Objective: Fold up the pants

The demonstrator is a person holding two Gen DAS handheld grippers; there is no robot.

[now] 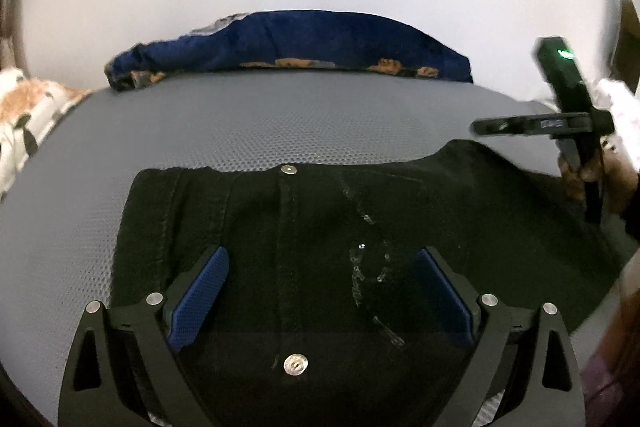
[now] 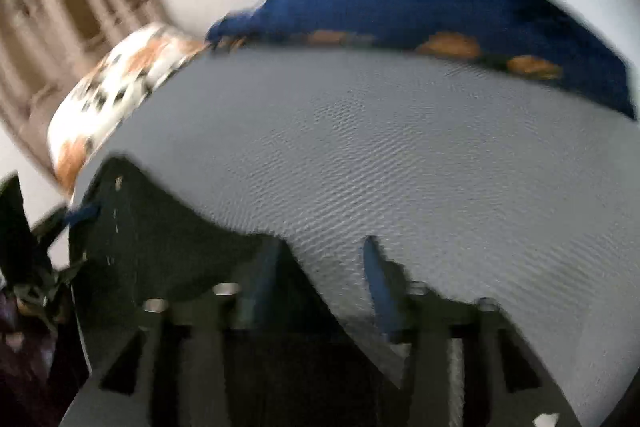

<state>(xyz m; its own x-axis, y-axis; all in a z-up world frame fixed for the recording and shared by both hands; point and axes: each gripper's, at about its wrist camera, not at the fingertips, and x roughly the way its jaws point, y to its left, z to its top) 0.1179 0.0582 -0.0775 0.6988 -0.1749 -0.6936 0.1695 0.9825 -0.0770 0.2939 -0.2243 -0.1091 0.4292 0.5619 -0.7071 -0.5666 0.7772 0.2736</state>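
Observation:
Black pants (image 1: 320, 227) lie flat on a grey mesh surface (image 1: 240, 123), with silver buttons and a pale stitched pattern showing. My left gripper (image 1: 320, 287) is open just above them, blue pads (image 1: 200, 299) spread either side of the placket. My right gripper (image 2: 320, 275) is open over the pants' edge (image 2: 160, 235) in a blurred right wrist view; a fold of black cloth lies between its fingers. It also shows at the right of the left wrist view (image 1: 568, 115), held in a hand beside the pants.
A dark blue cloth with orange patches (image 1: 300, 43) lies along the far edge of the surface. A white, orange and black patterned fabric (image 1: 28, 107) sits at the left. A white wall is behind.

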